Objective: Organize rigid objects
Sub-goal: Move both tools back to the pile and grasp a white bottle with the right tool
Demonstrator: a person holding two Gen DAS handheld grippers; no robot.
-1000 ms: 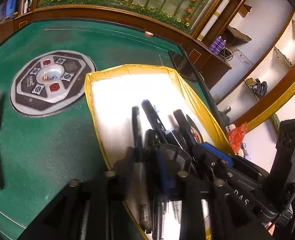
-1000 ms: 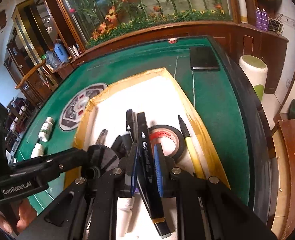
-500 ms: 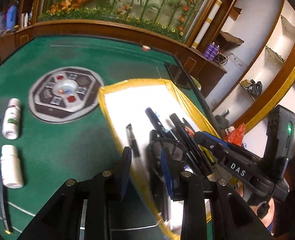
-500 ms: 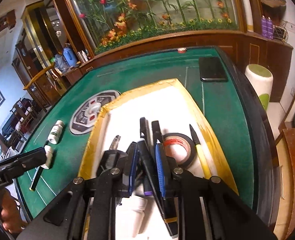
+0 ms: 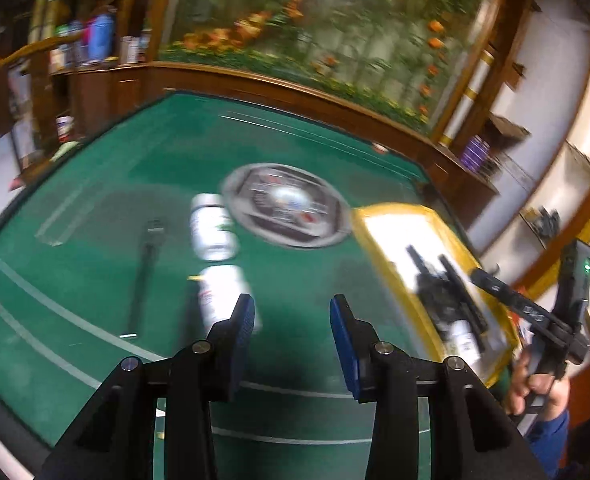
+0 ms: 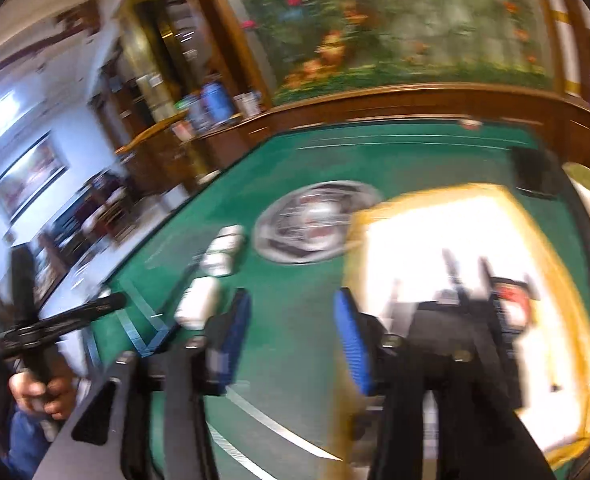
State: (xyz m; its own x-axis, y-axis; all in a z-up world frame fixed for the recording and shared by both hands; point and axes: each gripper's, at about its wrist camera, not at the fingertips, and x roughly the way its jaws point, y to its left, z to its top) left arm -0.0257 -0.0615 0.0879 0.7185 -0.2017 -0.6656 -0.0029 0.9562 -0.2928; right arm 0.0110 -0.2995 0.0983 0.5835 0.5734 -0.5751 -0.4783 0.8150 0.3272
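Blue-padded left gripper (image 5: 291,324) and right gripper (image 6: 291,328) both gape wide with nothing in them. Your two white bottles (image 5: 225,290) lie just left of the left one; yellow-rimmed tray (image 5: 391,276) sits right.

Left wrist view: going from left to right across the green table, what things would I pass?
Thin black pen → two white plastic bottles lying on the felt, far and near → round grey control panel set in the table → yellow-rimmed white tray holding dark pens → the other handheld black gripper.
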